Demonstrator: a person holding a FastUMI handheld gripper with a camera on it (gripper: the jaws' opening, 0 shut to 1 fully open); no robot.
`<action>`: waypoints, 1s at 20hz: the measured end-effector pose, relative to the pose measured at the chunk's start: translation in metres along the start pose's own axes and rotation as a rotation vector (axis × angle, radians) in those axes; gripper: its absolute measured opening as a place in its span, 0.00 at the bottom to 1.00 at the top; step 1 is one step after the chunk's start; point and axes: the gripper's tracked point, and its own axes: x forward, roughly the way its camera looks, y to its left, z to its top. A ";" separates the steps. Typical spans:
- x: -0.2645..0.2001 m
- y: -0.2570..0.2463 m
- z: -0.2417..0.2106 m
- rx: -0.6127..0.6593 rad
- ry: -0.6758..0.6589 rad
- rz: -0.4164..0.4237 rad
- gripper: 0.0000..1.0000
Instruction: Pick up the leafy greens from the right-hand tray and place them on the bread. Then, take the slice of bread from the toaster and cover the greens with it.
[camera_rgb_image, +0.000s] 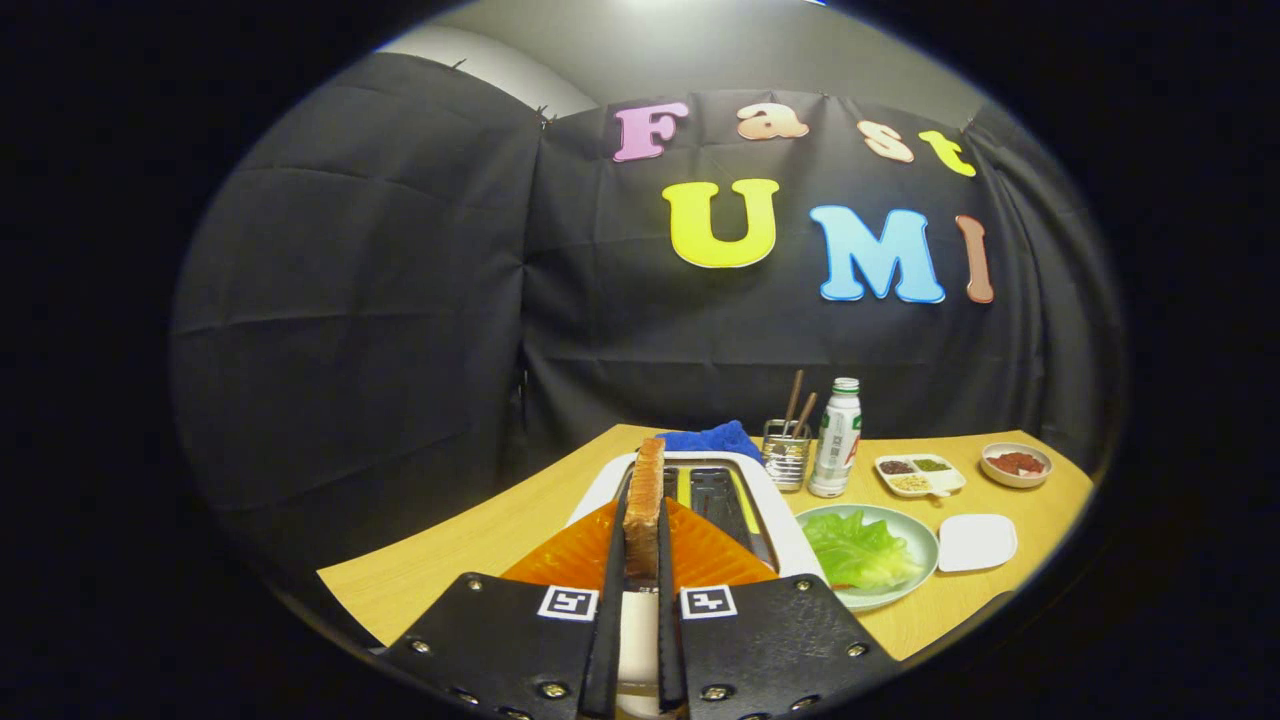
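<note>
A toasted bread slice (646, 490) stands edge-on between my fingers, and my gripper (643, 500) is shut on it. The slice is just over the left slot of the white toaster (775, 535), which lies directly ahead of the fingers; its lower edge is hidden by the fingers. To the right of the toaster, leafy greens (858, 548) lie on a pale green plate (925, 545). I cannot tell whether bread lies under the greens.
A small white square dish (977, 542) sits right of the plate. Beyond the toaster are a blue cloth (715, 440), a metal holder with chopsticks (786, 458), a bottle (836, 450), a divided condiment dish (918, 475) and a small bowl (1016, 463). The wooden table (450, 560) extends left.
</note>
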 end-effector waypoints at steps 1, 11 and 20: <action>-0.005 -0.007 0.012 0.010 -0.017 -0.008 0.08; -0.007 0.002 0.019 -0.027 -0.037 0.037 0.02; -0.028 -0.004 0.060 0.041 -0.113 0.063 0.02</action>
